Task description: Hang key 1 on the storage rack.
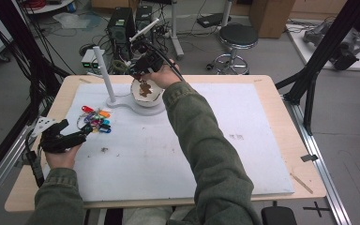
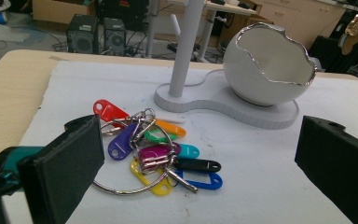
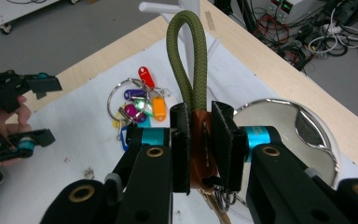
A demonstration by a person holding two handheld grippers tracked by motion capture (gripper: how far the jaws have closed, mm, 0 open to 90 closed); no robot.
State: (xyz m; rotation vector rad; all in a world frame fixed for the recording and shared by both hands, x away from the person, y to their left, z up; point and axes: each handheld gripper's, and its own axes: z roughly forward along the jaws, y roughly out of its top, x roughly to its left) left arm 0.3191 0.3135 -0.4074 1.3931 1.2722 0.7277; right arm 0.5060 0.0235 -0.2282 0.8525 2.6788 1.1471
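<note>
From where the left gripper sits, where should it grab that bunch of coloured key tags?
Best guess: the big metal ring on the key tag bunch. It lies flat on the white mat, its near arc bare of tags. The left gripper, jaws open, could come from above and the near side, pinching that arc.

Two grippers: the left gripper at 8 o'clock, the right gripper at 12. One bowl, one stand at 11, one rope loop, one key ring. Tags: about nine, though overlap hides some.
</note>
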